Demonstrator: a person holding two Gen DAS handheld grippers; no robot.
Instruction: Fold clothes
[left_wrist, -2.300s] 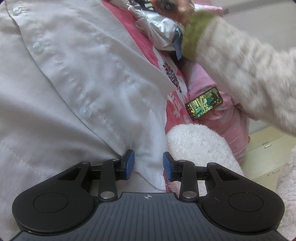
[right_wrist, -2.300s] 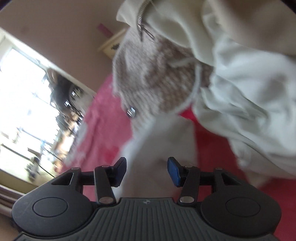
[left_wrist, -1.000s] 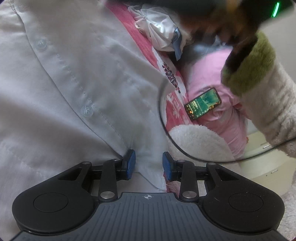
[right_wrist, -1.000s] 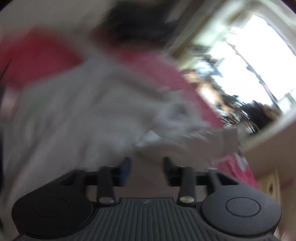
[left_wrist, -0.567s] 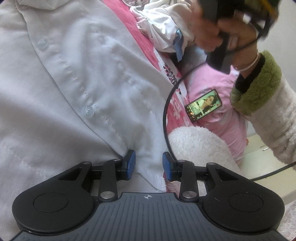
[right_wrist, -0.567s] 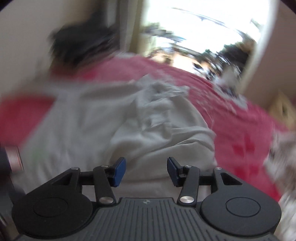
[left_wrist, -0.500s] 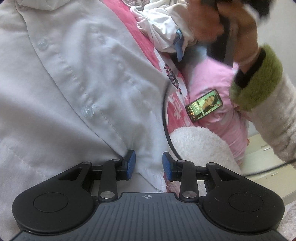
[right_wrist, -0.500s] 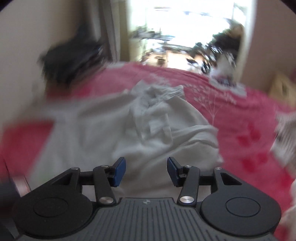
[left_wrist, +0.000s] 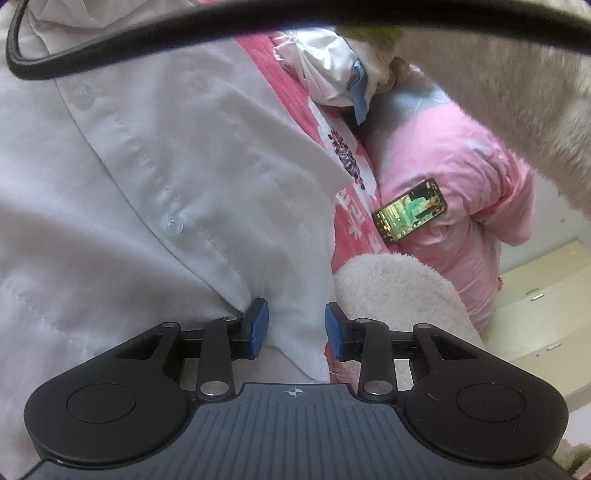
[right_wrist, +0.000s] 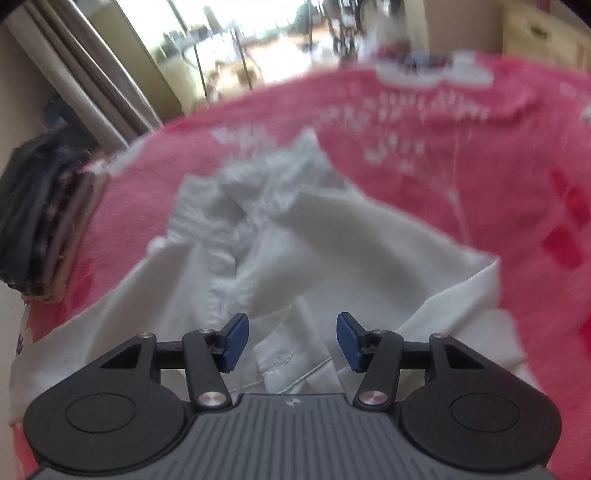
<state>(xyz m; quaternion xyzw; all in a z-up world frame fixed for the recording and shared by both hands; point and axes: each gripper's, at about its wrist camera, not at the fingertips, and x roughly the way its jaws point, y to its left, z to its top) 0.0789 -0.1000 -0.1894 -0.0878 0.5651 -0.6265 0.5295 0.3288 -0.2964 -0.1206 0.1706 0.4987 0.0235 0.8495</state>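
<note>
White shirt (left_wrist: 155, 177) spread on the pink bedspread (right_wrist: 461, 155): thin, limp, light. Left gripper (left_wrist: 293, 328) pinches its hem fold. Right gripper (right_wrist: 291, 341) parted, empty, above the collar. Grab seams or edges.

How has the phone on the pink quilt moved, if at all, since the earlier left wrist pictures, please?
No. The phone sits at the same spot on the pink quilt, right of the white shirt hem.

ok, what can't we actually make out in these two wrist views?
- Left wrist view: a black cable and a fuzzy sleeve cover the top, hiding the shirt's collar end.
- Left wrist view: whether the left gripper pinches the white shirt hem; the pads stand apart around a fold.
- Left wrist view: the phone screen is too small to read.
- Right wrist view: motion blur smears the shirt and the red blanket print.
</note>
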